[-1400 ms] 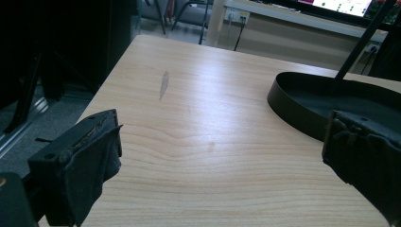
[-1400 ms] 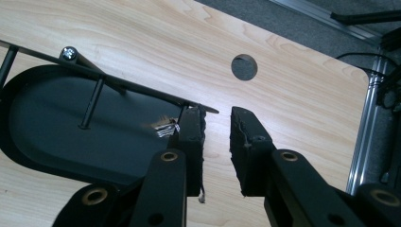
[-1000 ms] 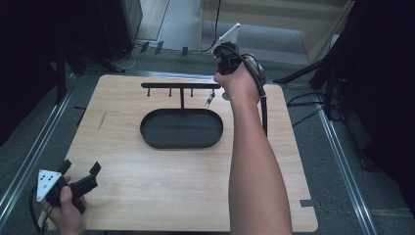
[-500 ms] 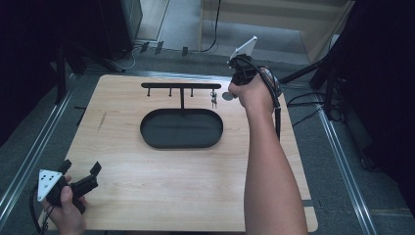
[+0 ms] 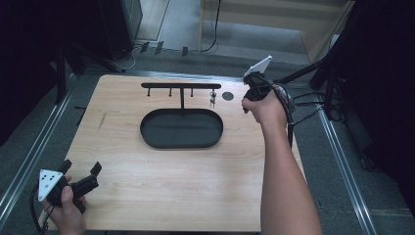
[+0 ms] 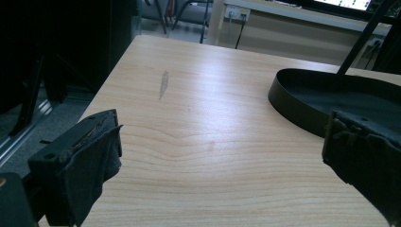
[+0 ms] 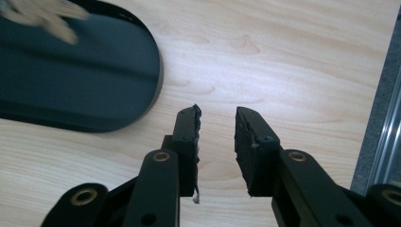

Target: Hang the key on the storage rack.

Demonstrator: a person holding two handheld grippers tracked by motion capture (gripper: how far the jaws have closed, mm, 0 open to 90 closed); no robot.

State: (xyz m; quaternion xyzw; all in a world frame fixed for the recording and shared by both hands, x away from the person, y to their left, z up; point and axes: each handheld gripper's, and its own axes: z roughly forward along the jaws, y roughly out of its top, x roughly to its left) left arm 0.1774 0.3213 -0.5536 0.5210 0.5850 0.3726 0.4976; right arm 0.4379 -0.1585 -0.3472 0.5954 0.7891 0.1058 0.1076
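At the table's near left corner the left gripper rests in the person's hand, its jaws spread wide with bare wood between them. Its own view shows the black tray ahead to its right, well apart. The tray lies mid-table, with a rack rising from its far rim; a small key-like item hangs from the rack's right end. Just right of that sits a dark round disc on the wood. Near the disc, to its right, is the right gripper. Its jaws have just been opening and stand a small gap apart, nothing between them, over bare wood beside the tray's rounded end.
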